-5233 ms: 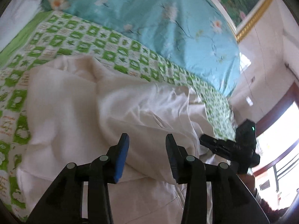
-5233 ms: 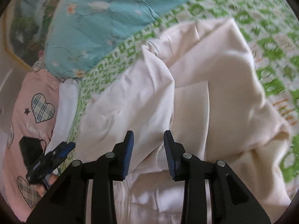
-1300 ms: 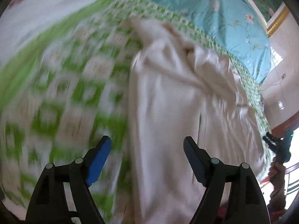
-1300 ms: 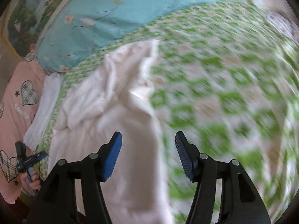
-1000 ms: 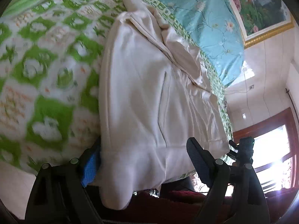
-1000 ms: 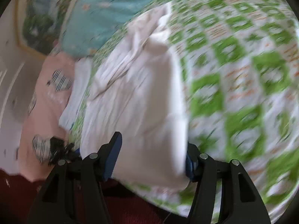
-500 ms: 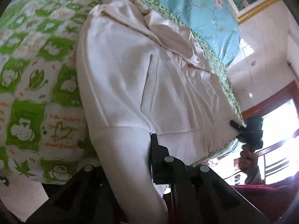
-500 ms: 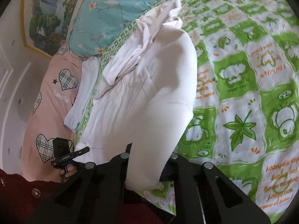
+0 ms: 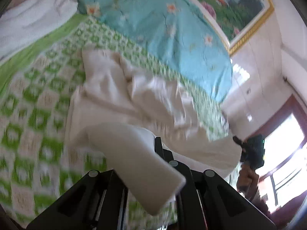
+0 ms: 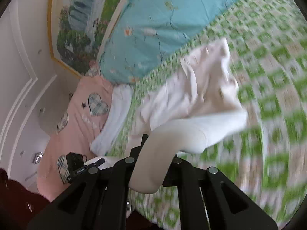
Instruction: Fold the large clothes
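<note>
A large cream garment [image 9: 122,95] lies on the green-and-white patterned bedspread [image 9: 34,118]. My left gripper [image 9: 142,153] is shut on the garment's near hem corner, and the cloth bulges up over the fingers and hides the pads. My right gripper [image 10: 155,147] is shut on the other hem corner [image 10: 172,141]. Both corners are lifted off the bed and the hem hangs between them. The garment's far end [image 10: 207,72] rests crumpled near the blue quilt. The right gripper also shows in the left wrist view [image 9: 251,151].
A light-blue floral quilt [image 9: 168,30] lies along the far side of the bed. A pink heart-print pillow [image 10: 80,118] and a white towel [image 10: 115,118] lie at the bed's end. A framed painting [image 9: 230,2] hangs on the wall. A window [image 9: 284,153] is at the right.
Both grippers closed on the garment's near hem corners and have lifted and carried them forward over the bed. The views are now blurred by motion.
</note>
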{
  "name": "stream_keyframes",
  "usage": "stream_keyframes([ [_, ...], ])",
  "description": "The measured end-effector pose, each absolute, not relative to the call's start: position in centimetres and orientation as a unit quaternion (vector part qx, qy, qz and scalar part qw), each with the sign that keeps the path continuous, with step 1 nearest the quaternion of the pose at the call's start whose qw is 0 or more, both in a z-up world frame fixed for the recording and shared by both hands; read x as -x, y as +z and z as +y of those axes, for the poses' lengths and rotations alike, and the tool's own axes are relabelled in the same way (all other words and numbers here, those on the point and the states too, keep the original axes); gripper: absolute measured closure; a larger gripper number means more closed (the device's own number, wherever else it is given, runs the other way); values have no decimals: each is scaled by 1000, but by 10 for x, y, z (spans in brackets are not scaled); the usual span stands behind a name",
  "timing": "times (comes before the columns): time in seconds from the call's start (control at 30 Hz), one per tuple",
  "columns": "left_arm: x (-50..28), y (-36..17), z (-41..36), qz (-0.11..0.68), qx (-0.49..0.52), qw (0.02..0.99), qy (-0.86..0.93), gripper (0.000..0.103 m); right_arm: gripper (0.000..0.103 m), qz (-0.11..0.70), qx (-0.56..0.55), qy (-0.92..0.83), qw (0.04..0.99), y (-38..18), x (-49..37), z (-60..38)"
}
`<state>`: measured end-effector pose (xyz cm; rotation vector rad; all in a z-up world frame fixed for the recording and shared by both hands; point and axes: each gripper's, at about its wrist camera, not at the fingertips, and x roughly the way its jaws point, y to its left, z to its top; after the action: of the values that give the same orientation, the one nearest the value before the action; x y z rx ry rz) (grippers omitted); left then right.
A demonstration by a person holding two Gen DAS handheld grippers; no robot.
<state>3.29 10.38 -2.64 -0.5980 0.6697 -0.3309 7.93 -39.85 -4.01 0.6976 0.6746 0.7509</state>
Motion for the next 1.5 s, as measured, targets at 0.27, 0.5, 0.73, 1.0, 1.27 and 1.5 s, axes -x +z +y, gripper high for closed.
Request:
stream_keyframes([
  [0.27,-137,-8,120,295,287,903,-123,98,94,315,-298,311,846,-11,-184,-378],
  [0.5,-225,-43,135,334,304,888,-82,98,94,377,-276,239,851,-41,-281,-359],
  [0.73,-287,-93,145,380,321,865,-63,94,91,437,-290,207,826,-88,-333,-354],
  [1.0,-281,-94,156,366,336,865,-61,57,79,436,-331,225,806,-82,-340,-367],
  [1.27,-230,-63,161,322,328,887,-51,36,36,353,-348,203,844,-42,-304,-402],
  [1.5,-247,-78,43,410,215,868,-179,36,60,400,-193,268,855,-46,-276,-330],
])
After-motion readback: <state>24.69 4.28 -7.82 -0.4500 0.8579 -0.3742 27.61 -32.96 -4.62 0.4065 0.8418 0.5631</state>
